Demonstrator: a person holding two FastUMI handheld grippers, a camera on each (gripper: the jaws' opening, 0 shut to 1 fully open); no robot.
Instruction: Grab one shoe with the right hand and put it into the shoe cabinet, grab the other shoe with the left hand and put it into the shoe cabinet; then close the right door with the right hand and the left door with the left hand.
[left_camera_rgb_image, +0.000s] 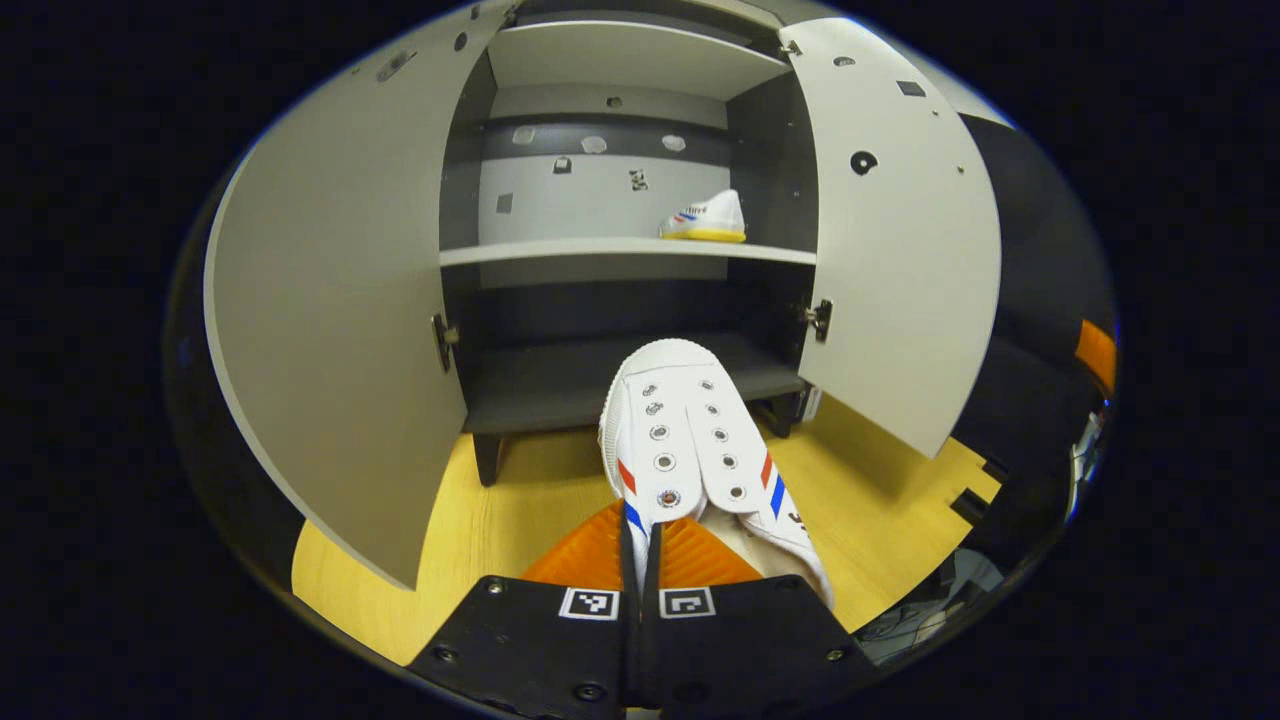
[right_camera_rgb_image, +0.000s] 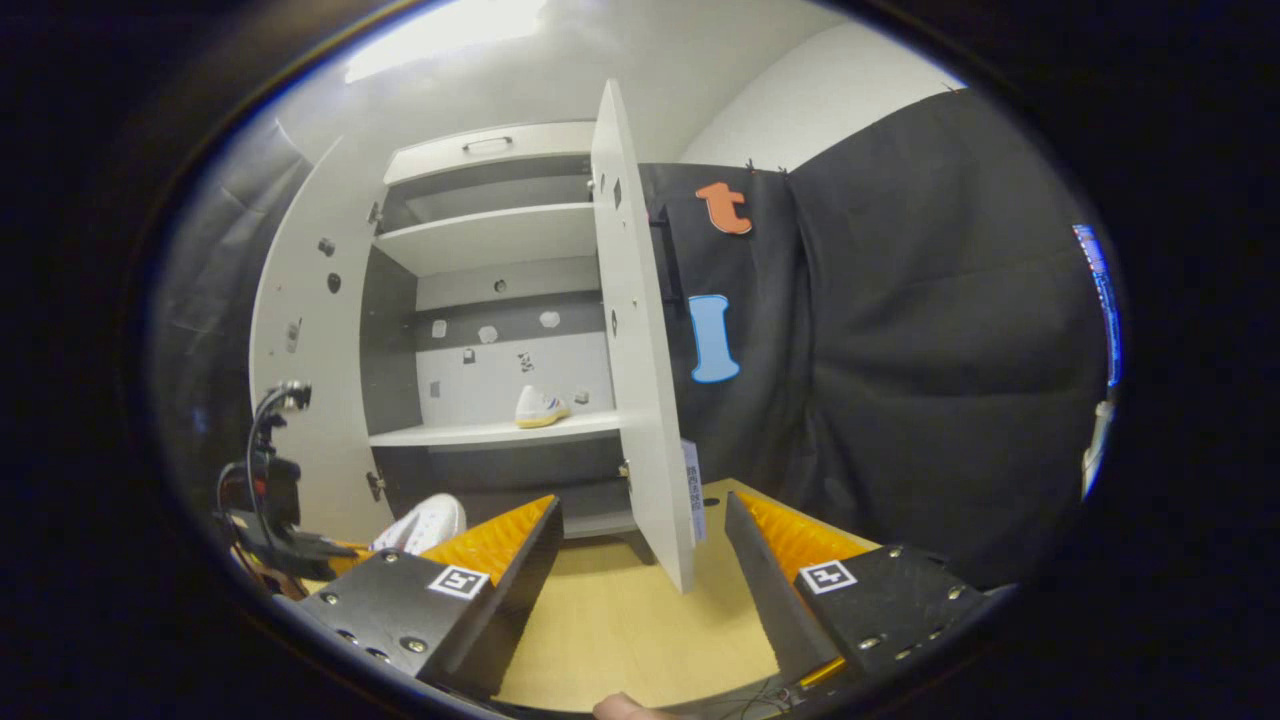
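Pale wooden floor (left_camera_rgb_image: 480, 540) in front of an open grey shoe cabinet (left_camera_rgb_image: 620, 255); second shoe on its way in.

Nearest in the left gripper view, the left gripper (left_camera_rgb_image: 640, 560) has its fingers pressed together on the tongue edge of a white canvas shoe with red and blue stripes (left_camera_rgb_image: 690, 440), toe pointing at the cabinet's dark bottom shelf (left_camera_rgb_image: 560, 385). To do this well, I judge, carry the shoe level and straight between the two open doors, clear the shelf's front edge, set the sole flat, then release. Farther in, the matching white shoe with a yellow sole (left_camera_rgb_image: 705, 220) sits at the right end of the light middle shelf (left_camera_rgb_image: 560, 252). The right gripper (right_camera_rgb_image: 640, 540) is wide open and empty, facing the right door (right_camera_rgb_image: 640, 340) edge.
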